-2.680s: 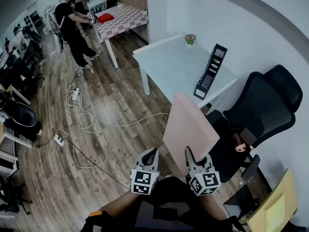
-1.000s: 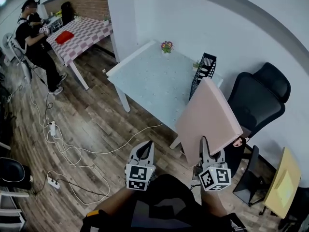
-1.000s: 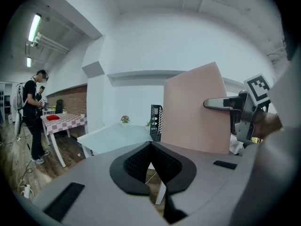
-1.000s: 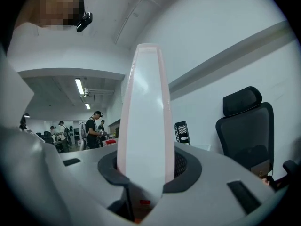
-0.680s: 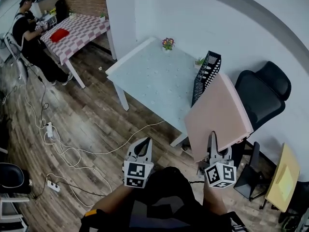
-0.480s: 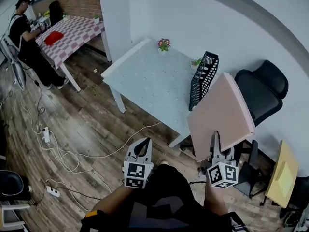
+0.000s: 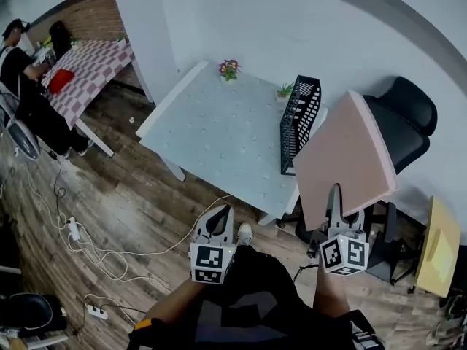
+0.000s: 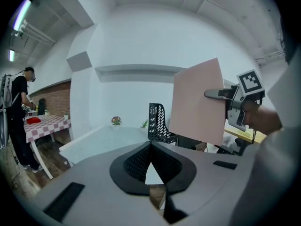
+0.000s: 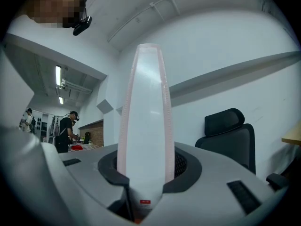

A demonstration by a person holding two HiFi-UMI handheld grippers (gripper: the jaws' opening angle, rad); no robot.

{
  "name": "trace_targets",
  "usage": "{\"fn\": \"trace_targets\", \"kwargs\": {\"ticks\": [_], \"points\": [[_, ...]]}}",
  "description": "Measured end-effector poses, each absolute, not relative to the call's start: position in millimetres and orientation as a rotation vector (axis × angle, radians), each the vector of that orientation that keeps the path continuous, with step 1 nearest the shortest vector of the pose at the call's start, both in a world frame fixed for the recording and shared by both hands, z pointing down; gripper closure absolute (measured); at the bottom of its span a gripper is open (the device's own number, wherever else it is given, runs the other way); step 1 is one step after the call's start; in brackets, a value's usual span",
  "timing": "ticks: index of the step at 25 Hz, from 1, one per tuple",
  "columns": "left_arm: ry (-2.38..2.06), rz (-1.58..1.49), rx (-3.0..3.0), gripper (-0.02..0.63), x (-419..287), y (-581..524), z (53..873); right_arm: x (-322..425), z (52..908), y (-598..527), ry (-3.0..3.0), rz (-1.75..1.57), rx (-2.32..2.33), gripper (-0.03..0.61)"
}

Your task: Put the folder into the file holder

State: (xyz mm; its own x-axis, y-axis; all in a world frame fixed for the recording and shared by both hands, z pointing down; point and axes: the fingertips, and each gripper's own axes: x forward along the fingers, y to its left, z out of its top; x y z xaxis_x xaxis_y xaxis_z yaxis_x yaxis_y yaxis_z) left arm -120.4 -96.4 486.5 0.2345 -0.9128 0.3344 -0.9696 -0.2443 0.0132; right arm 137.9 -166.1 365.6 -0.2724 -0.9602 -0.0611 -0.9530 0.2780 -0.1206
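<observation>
A large pink folder (image 7: 346,159) is held up edge-on by its lower edge, with my right gripper (image 7: 335,197) shut on it. It hangs off the white table (image 7: 211,133), just right of the black mesh file holder (image 7: 299,122) that stands upright near the table's right edge. The right gripper view shows the folder (image 9: 143,126) rising straight up between the jaws of my right gripper (image 9: 143,175). My left gripper (image 7: 219,221) is low over the floor, shut and holding nothing. The left gripper view shows the folder (image 8: 197,102) beside the file holder (image 8: 159,123).
A black office chair (image 7: 408,119) stands right behind the folder. A flower pot (image 7: 229,69) and a small green plant (image 7: 283,91) sit at the table's far edge. Cables (image 7: 95,232) run over the wooden floor. A person (image 7: 22,86) stands at a checkered table far left.
I have come closer to the white table. The right gripper has carried the folder up and to the right, level with the file holder. The left gripper has stayed shut.
</observation>
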Motion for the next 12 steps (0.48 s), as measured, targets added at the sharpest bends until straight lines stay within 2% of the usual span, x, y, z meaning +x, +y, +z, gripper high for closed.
{"fn": "trace_targets", "kwargs": {"ticks": [12], "points": [[-1.665, 0.451, 2.348, 0.607, -108, -218, 487, 111, 356, -282, 2.4, 0.034, -1.862, 0.437]]}}
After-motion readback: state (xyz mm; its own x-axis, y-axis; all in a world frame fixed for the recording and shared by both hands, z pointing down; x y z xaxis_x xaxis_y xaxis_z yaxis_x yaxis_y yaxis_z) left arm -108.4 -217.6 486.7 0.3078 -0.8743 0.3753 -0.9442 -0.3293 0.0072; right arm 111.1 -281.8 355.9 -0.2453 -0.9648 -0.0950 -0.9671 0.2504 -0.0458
